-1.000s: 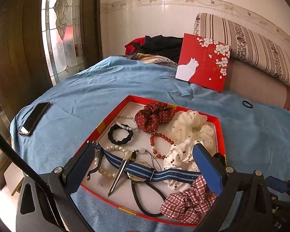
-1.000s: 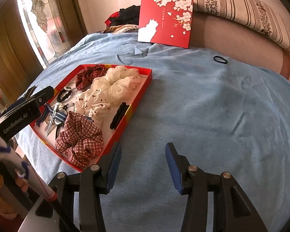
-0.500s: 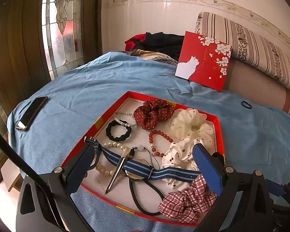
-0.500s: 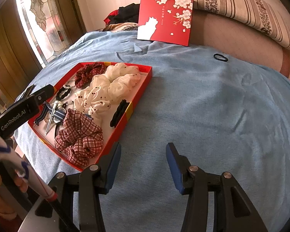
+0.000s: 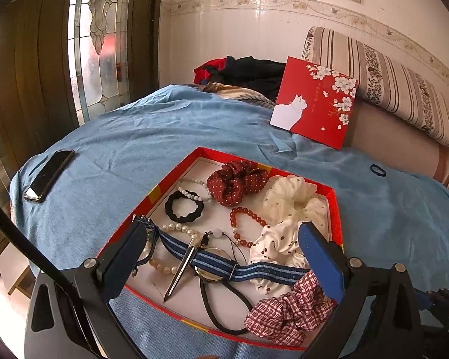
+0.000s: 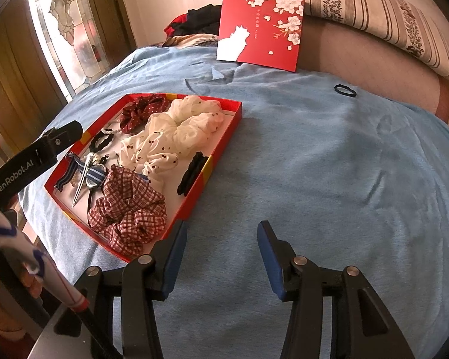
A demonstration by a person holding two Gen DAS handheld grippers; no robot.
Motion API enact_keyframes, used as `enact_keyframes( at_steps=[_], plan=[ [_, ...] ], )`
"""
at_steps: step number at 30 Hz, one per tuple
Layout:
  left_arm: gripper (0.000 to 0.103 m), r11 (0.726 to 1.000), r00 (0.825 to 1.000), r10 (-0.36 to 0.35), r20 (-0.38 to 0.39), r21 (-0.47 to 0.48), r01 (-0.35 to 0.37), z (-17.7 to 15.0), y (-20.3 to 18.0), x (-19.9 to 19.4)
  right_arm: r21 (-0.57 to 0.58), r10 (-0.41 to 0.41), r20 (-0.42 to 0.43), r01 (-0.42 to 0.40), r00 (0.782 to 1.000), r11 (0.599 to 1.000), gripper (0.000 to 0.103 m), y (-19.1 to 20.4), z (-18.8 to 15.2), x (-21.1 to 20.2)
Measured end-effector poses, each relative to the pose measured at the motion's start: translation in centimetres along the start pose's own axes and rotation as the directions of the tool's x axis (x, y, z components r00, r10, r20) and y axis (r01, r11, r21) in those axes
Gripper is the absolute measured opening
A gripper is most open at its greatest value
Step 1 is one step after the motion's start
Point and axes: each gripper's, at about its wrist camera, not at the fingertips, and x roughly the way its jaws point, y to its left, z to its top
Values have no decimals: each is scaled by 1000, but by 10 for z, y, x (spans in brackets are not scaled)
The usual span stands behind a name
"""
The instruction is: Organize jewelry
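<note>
Jewelry sorting: mostly done, both tongs released.
Shallow red cardboard tray (image 5: 333, 206) held scrunchies, bracelets; small black hair tie (image 6: 345, 90) remained on blue bedspread (image 6: 329, 155), left tongs (image 5: 221, 251) and right tongs (image 6: 221, 257) empty.

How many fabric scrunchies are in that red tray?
4. A dark red dotted scrunchie sits at the far end, a cream scrunchie beside it, a white spotted scrunchie in the middle, and a red checked scrunchie nearest. More may hide underneath.
</note>
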Motion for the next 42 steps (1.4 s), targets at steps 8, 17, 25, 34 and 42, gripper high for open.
enact_keyframes(
  at_steps=[8,17,25,34,42],
  plan=[
    [101,1000,1000,-6,-11,12,7,-1,1,0,-9,0,4,0,1000,1000,53,7,2,0],
    [101,1000,999,-18,-30,14,18,0,1,3,-25,-7,7,7,1000,1000,54,12,2,2],
    [101,999,998,-39,-39,33,40,-2,-2,4,-25,-5,11,5,1000,1000,54,16,4,3],
    [101,998,998,-45,-40,44,47,-3,-6,3,-53,-27,22,28,999,998,54,24,5,4],
    [101,998,998,-44,-39,45,45,-3,-6,3,-57,-29,24,31,999,998,55,24,6,4]
  ],
)
